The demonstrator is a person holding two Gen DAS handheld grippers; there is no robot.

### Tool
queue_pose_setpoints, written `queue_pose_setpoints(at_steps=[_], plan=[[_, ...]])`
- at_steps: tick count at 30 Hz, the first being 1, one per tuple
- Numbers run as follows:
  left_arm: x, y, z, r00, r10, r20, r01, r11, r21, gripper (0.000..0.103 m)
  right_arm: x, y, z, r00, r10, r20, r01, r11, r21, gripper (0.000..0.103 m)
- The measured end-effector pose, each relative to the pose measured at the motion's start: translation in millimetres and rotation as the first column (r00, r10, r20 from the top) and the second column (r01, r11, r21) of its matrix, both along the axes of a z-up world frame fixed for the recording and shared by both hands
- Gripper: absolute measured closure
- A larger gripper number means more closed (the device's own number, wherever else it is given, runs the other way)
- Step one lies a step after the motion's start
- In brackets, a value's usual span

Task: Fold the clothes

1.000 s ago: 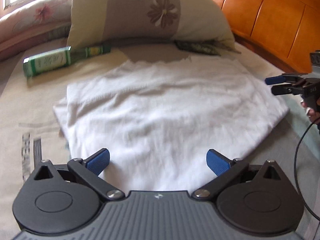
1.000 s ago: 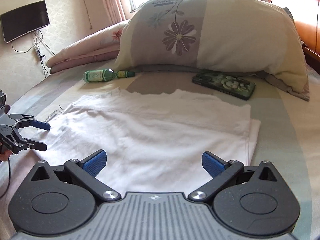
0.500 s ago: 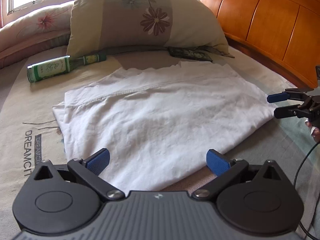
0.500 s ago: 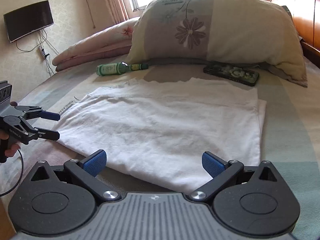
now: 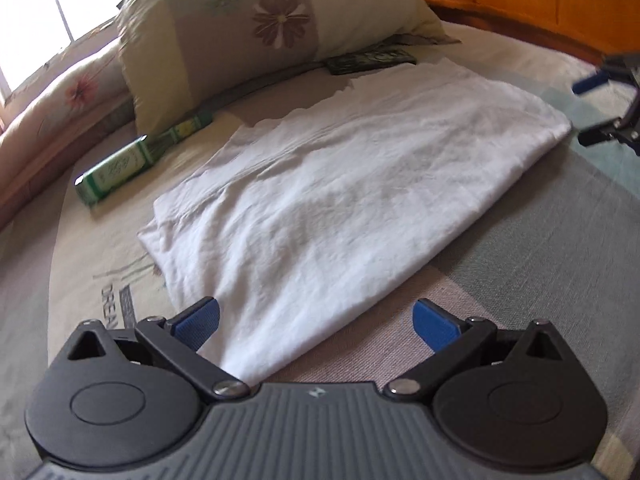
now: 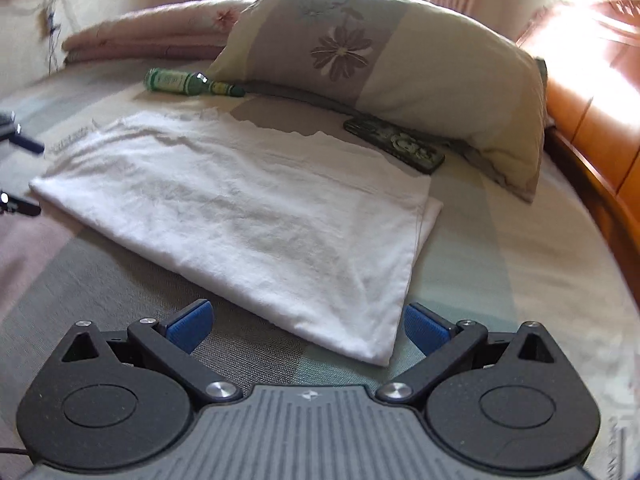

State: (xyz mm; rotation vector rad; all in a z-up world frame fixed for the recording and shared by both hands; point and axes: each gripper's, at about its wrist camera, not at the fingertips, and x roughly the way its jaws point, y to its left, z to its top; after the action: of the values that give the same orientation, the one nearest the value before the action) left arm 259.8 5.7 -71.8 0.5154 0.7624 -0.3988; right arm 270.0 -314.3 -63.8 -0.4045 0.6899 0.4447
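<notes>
Left wrist view: one white garment (image 5: 352, 184), cotton-like, lying flat on the bed (image 5: 540, 248) in a rough rectangle that looks already folded at least once, its far edge near the floral pillow (image 5: 272, 20). Left tongs (image 5: 316, 320): blue pads wide apart, holding nothing, poised over the near corner of the cloth, one pad above the fabric, the other above bare sheet. Right tongs (image 6: 304, 322): likewise spread and empty, straddling the opposite near corner, where two stacked edges show. Handling, as judged: light, limp, thin, creased; no stiffness, so any lifted part will sag and drag the rest; not fragile; not slippery on the woven sheet, though the layers may slide on one another. Best hold, as judged: the two near corners, each pinch taking all layers at once, close to the edge, so the fold carries over evenly toward the pillow side. A pinch taken mid-edge would probably bunch the cloth. Nearby items, not part of the task: green bottle (image 6: 188, 80) lying beside the pillow, well clear of the garment; dark patterned phone (image 6: 394, 144) just beside the far corner of the cloth; wooden headboard (image 6: 600, 120) beyond.
</notes>
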Motion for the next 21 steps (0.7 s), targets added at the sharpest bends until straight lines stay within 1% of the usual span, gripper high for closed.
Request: queue_pose_setpoints(at_steps=[1, 3, 5, 7, 8, 9, 11, 13, 16, 19, 21], plan=[[-2, -8, -3, 0.999, -0.029, 0.026, 0.028, 0.998, 0.056, 0.001, -3, 10, -2, 0.999, 0.035, 0.024, -0.033, 0.997, -0.068, 0.0], [-7, -21, -10, 0.993, -0.092, 0.075, 0.078, 0.981, 0.177, 0.001, -6, 24, -9, 0.995, 0.078, 0.066, -0.063, 0.977, -0.204, 0.0], [-11, -29, -16, 0.982, -0.147, 0.119, 0.107, 0.951, 0.29, 0.001, -6, 31, -20, 0.988, 0.111, 0.108, -0.07, 0.943, -0.327, 0.0], [-13, -32, -23, 0.971, -0.185, 0.149, 0.115, 0.915, 0.387, 0.001, -4, 33, -30, 0.981, 0.136, 0.139, -0.064, 0.9, -0.431, 0.0], [-14, -32, -27, 0.967, -0.2, 0.159, 0.114, 0.895, 0.431, 0.001, -2, 33, -35, 0.978, 0.146, 0.147, -0.063, 0.884, -0.463, 0.0], [-14, -32, -29, 0.964, -0.211, 0.164, 0.116, 0.883, 0.455, 0.001, -1, 32, -38, 0.976, 0.155, 0.151, -0.064, 0.874, -0.482, 0.0], [-15, -31, -33, 0.958, -0.231, 0.17, 0.123, 0.867, 0.483, 0.001, 3, 33, -38, 0.975, 0.16, 0.154, -0.066, 0.871, -0.486, 0.0], [-12, -35, -33, 0.956, -0.235, 0.174, 0.125, 0.867, 0.482, 0.001, 7, 39, -38, 0.972, 0.17, 0.162, -0.07, 0.869, -0.49, 0.0], [-10, -53, -31, 0.943, -0.279, 0.183, 0.167, 0.87, 0.464, 0.001, 10, 56, -39, 0.96, 0.212, 0.184, -0.098, 0.867, -0.489, 0.0], [-9, -77, -32, 0.921, -0.33, 0.206, 0.213, 0.87, 0.445, 0.001, 14, 75, -39, 0.947, 0.25, 0.203, -0.125, 0.867, -0.483, 0.0], [-8, -94, -36, 0.903, -0.366, 0.227, 0.234, 0.859, 0.456, 0.001, 13, 87, -39, 0.934, 0.278, 0.224, -0.14, 0.862, -0.488, 0.0]])
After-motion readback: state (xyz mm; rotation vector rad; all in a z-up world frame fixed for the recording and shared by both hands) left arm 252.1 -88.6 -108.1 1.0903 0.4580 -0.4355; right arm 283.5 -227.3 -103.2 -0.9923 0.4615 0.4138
